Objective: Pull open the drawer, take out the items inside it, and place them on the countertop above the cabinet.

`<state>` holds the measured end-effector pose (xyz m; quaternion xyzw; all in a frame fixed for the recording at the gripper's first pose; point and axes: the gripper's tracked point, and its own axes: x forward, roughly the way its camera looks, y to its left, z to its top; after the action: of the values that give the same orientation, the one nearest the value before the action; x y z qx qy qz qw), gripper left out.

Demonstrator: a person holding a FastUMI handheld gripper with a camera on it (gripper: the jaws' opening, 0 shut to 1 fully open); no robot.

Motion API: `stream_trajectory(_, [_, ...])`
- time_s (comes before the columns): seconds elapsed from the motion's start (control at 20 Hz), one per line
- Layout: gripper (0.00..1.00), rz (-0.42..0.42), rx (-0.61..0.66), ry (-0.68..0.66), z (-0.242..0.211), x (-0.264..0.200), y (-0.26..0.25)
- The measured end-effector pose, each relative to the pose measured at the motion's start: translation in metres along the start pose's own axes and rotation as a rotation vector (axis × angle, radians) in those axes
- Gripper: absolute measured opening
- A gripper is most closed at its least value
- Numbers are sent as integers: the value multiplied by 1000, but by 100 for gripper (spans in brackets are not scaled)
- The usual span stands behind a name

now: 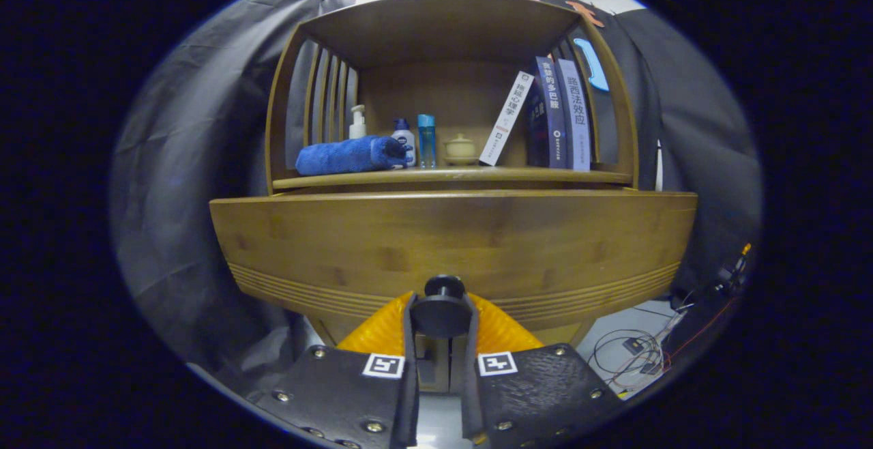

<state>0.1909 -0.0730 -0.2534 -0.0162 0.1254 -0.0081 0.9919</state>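
Tool (442, 340) closed around the drawer knob (443, 309), drawer front (450, 244) blocking everything straight ahead. Beyond and above: rolled towel (351, 155), bottles (416, 140), small pot (460, 150), leaning books (552, 118) crowding the tabletop (450, 177); free strip along its near edge.

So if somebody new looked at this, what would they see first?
Probably the big wooden drawer front stretching wide just ahead, with its round dark knob held between the two fingers of the hand-held gripper, which look pressed on it from both sides. Next, the shelf above: a rolled blue towel at one end, small bottles and a little teapot in the middle, and books leaning at the other end.
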Motion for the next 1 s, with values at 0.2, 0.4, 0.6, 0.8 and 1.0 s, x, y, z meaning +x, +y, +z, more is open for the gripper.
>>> stream_trajectory(0.2, [25, -9, 8, 17, -1, -3, -1])
stream_trajectory(0.4, [25, -7, 4, 25, -1, -4, -1])
stream_trajectory(0.6, [25, 9, 3, 34, 0, -5, -1])
stream_trajectory(0.8, [25, 20, -4, 12, 5, 1, -2])
stream_trajectory(1.0, [41, 31, 4, 41, 2, -9, -1])
